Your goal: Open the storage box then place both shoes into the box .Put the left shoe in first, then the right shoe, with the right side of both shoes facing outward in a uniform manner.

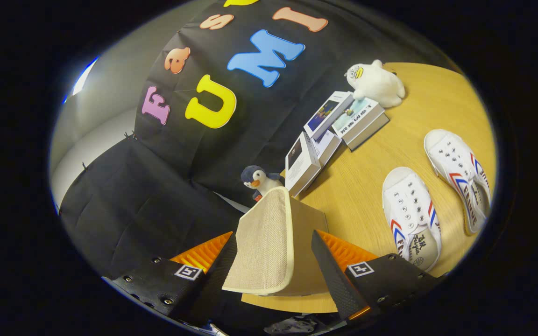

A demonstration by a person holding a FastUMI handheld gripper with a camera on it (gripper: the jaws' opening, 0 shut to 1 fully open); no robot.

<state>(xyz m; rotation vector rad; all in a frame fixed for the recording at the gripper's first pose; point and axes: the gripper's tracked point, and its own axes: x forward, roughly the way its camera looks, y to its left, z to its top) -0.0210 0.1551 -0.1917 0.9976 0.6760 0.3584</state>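
My gripper holds the storage box's beige woven lid, which has a cream trim. The lid stands tilted up between the two black fingers, and both seem to press on it. A tan face of the box shows just behind the lid. Two white canvas shoes with red and blue stripes lie on the wooden table, to the right of the fingers. The nearer shoe is close to the right finger. The farther shoe lies beyond it. Both shoes point their toes away from me.
A small penguin plush stands just beyond the lid. Several books lie in a loose stack further back, and a white plush toy rests on the far end of the stack. The black cloth wall rises behind the table.
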